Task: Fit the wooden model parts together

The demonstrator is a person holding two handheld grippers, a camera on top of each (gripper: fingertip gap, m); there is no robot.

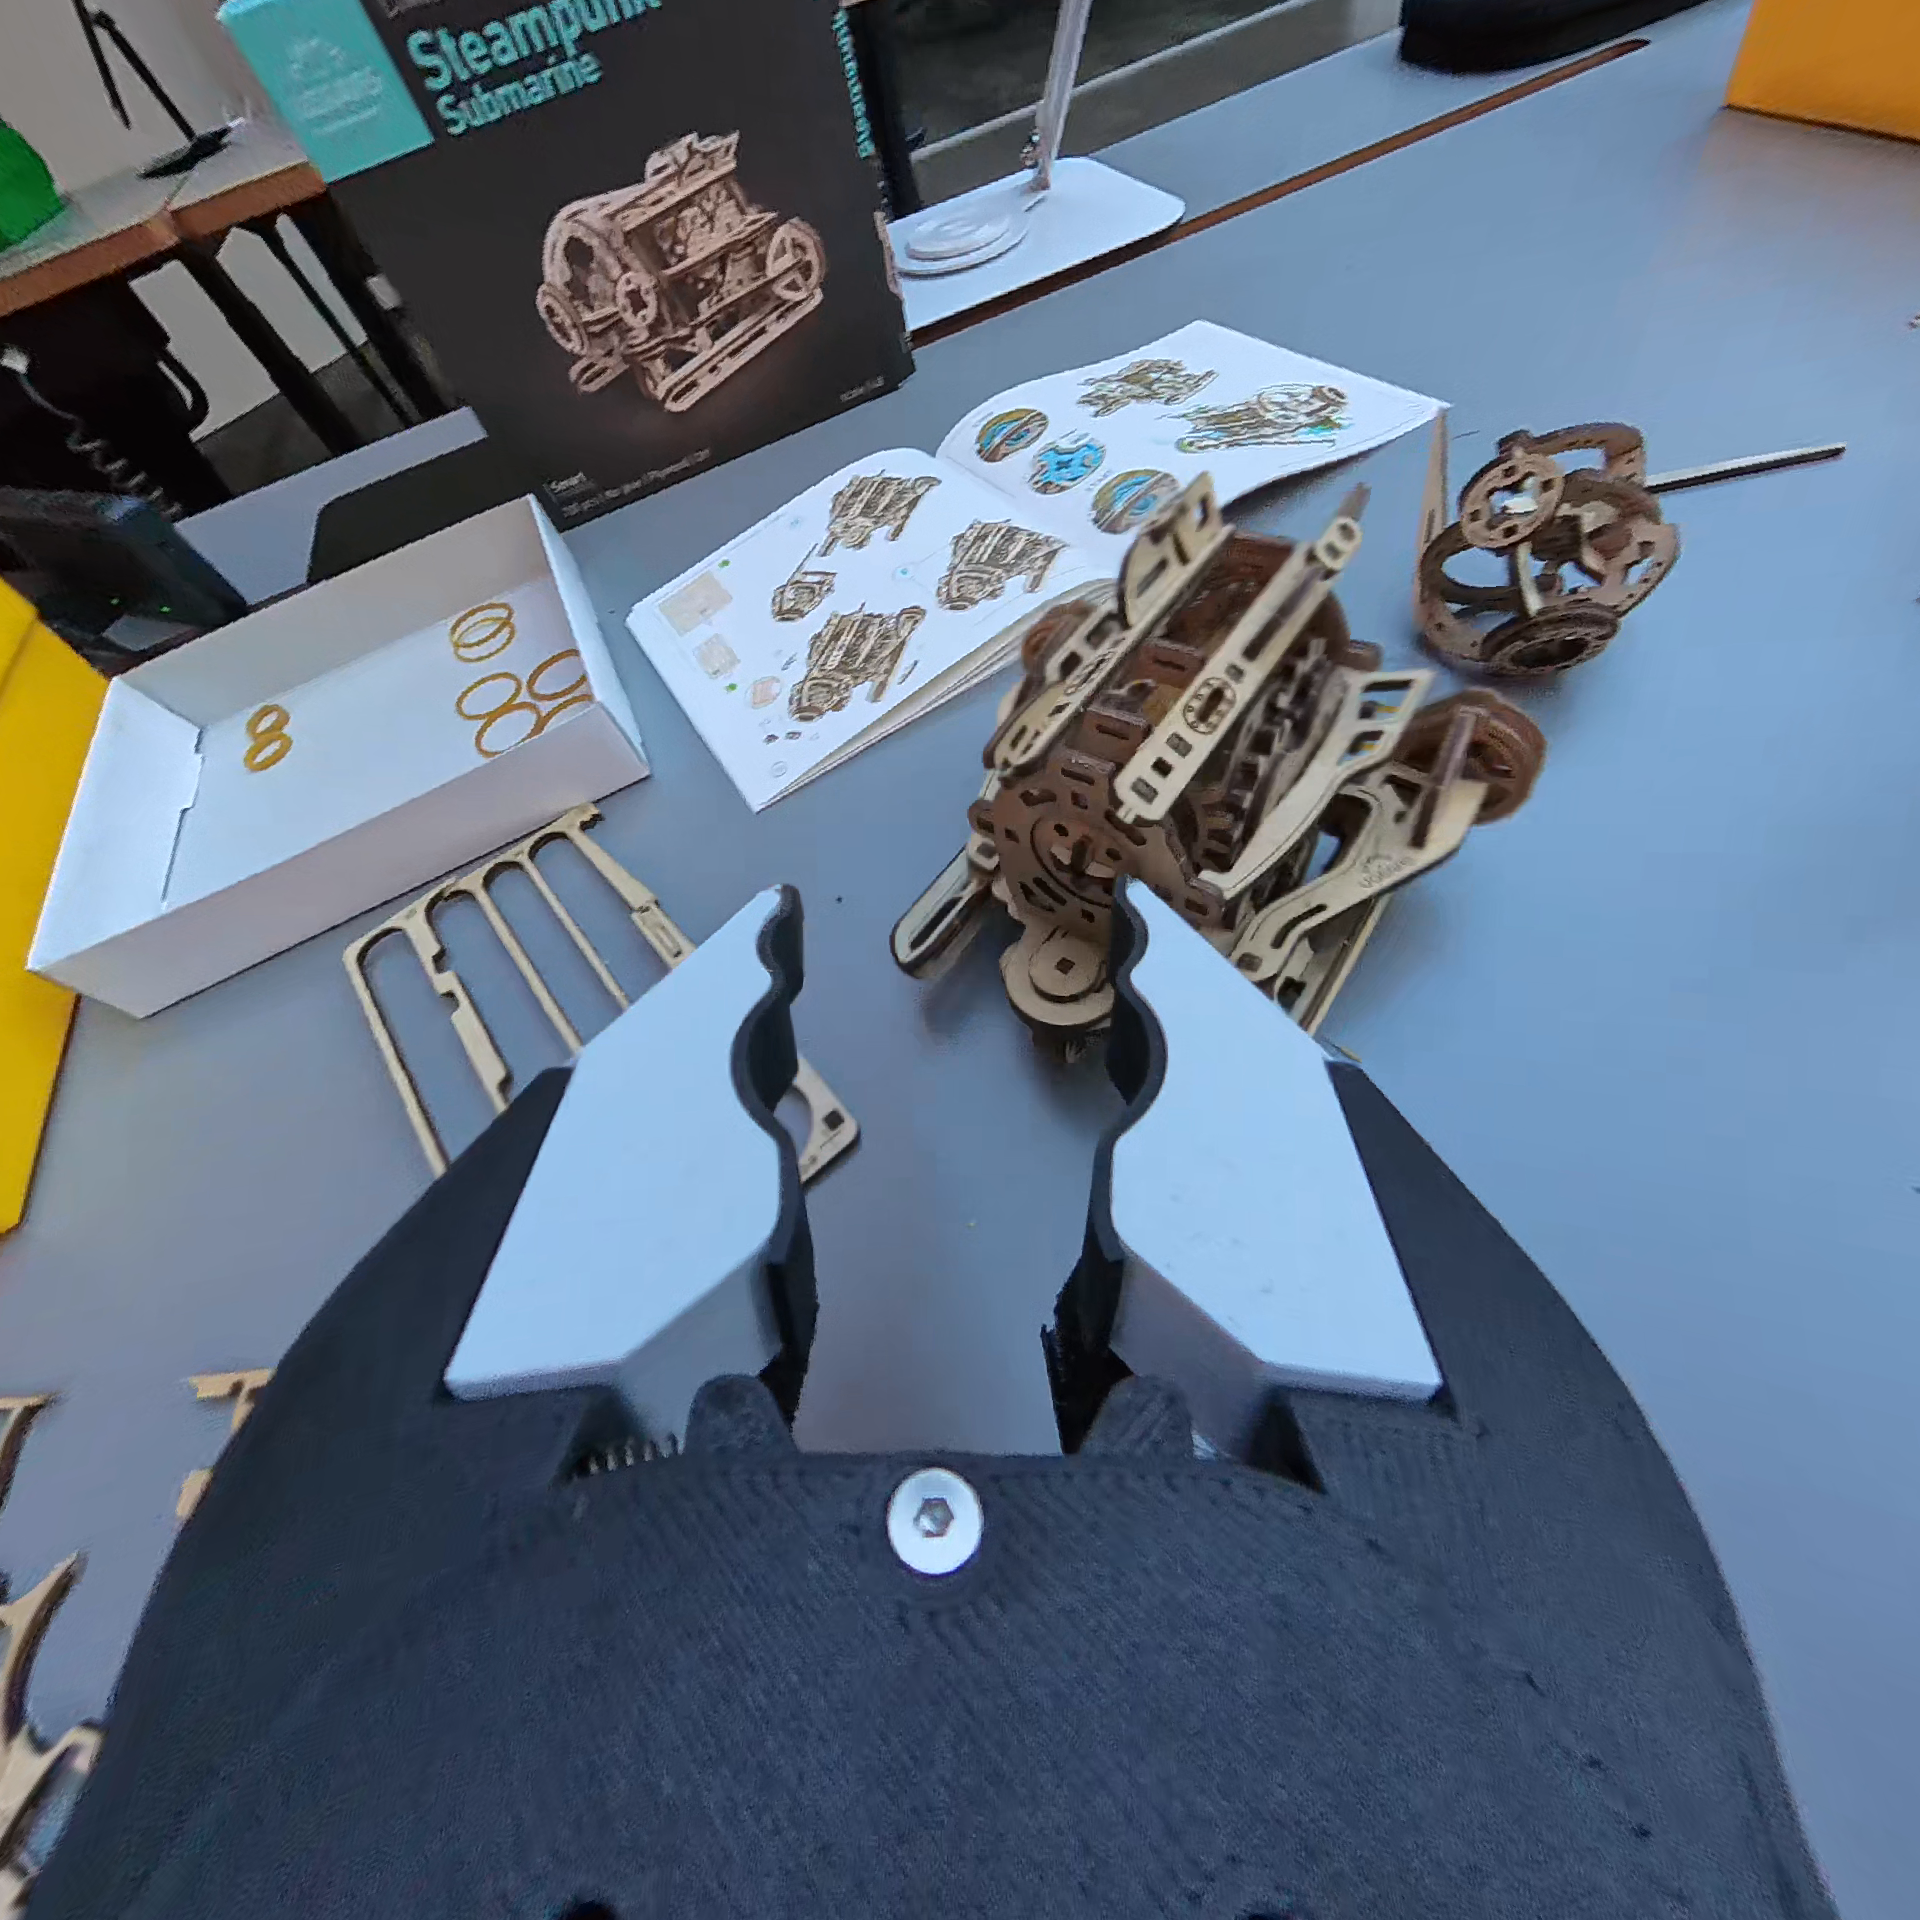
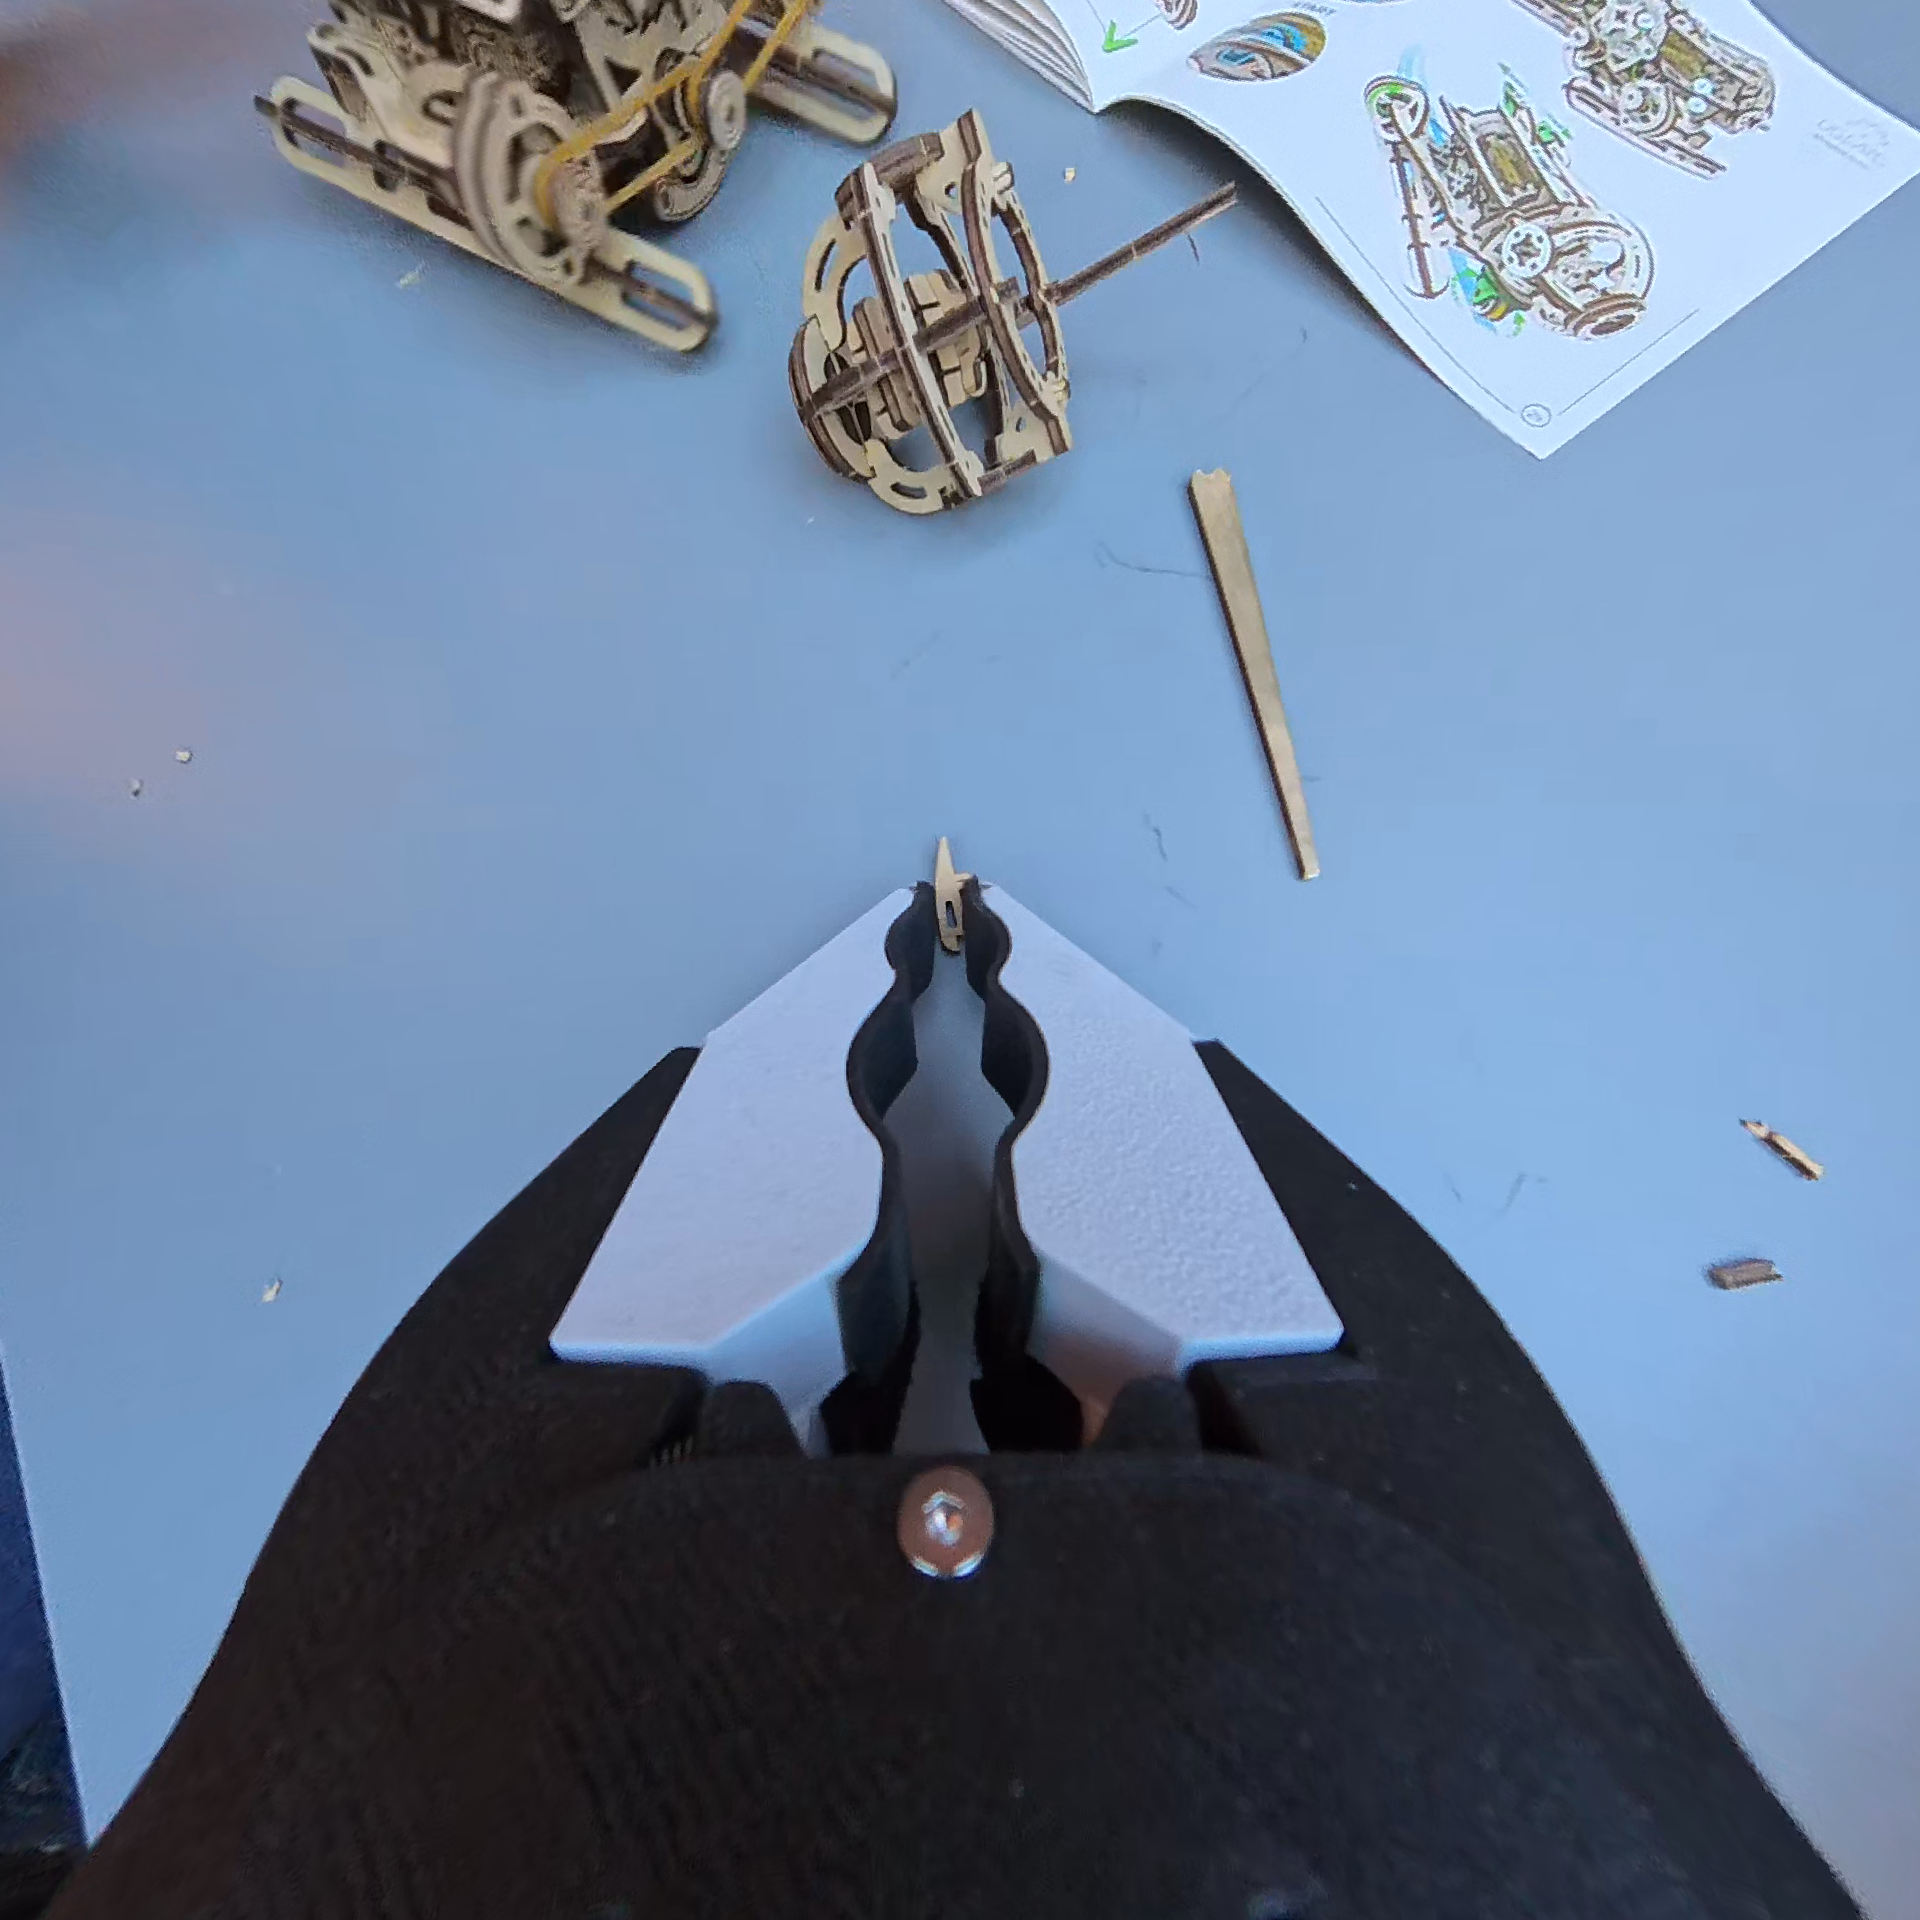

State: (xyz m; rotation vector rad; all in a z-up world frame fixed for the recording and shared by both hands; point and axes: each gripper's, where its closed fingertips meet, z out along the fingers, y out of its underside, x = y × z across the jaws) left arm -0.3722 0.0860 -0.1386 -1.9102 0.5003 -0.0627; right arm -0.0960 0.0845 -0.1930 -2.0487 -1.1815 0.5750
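The main wooden model body (image 1: 1205,748) lies tilted on the grey table, just beyond my left gripper (image 1: 956,925), which is open and empty, its right finger close to the model's front wheel. The body also shows in the right wrist view (image 2: 540,135) at top left, with yellow rubber bands on it. A round wooden cage sub-assembly (image 2: 935,322) with a thin axle stands beside it; it also shows in the left wrist view (image 1: 1548,561). My right gripper (image 2: 948,904) is shut on a small pointed wooden piece (image 2: 948,883), held above the table. A flat wooden stick (image 2: 1252,665) lies to its right.
An open instruction booklet (image 1: 935,582) (image 2: 1507,208), the upright kit box (image 1: 623,229), a white tray (image 1: 312,873) with rubber bands (image 1: 509,686), an emptied wooden parts sheet (image 1: 520,966) and a yellow object (image 1: 31,831) at left. Small wood scraps (image 2: 1745,1273) lie at right. There is about 30 cm between the tips of the two grippers. The flat wooden stick (image 2: 1252,665) lies around 7 cm away from my right fingertips. Look for it in the left wrist view (image 1: 1669,478) too.
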